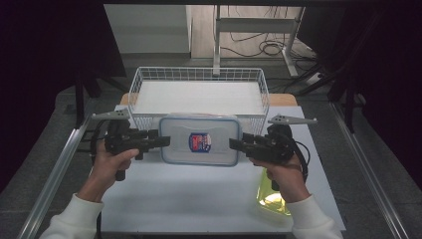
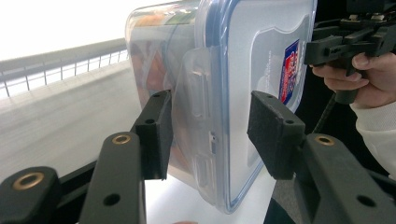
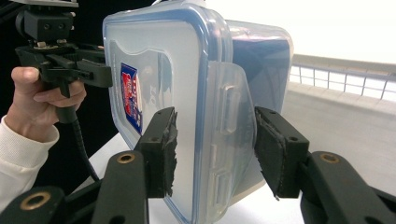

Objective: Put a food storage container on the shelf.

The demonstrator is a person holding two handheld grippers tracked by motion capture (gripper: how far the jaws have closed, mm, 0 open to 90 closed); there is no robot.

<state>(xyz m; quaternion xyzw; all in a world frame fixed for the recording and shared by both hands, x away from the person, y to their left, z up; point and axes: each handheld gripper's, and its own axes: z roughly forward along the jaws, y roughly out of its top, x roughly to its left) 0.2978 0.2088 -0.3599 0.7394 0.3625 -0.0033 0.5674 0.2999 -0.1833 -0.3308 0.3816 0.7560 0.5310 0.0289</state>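
High view: my left gripper (image 1: 160, 141) and my right gripper (image 1: 238, 144) clamp opposite short ends of a clear plastic food container (image 1: 200, 140) with a blue-rimmed snap lid, held level above the white table (image 1: 189, 199), just in front of the white wire basket (image 1: 199, 74). A yellow-green bottle (image 1: 271, 196) lies on the table under my right forearm. Left gripper view: my jaws stand about half open, their pads (image 2: 154, 135) pressing the container (image 2: 233, 84) at its latch flap, lid and red-blue label facing right. Right gripper view: my jaws likewise stand half open, pads (image 3: 163, 151) gripping the container (image 3: 163, 70) across its other latch
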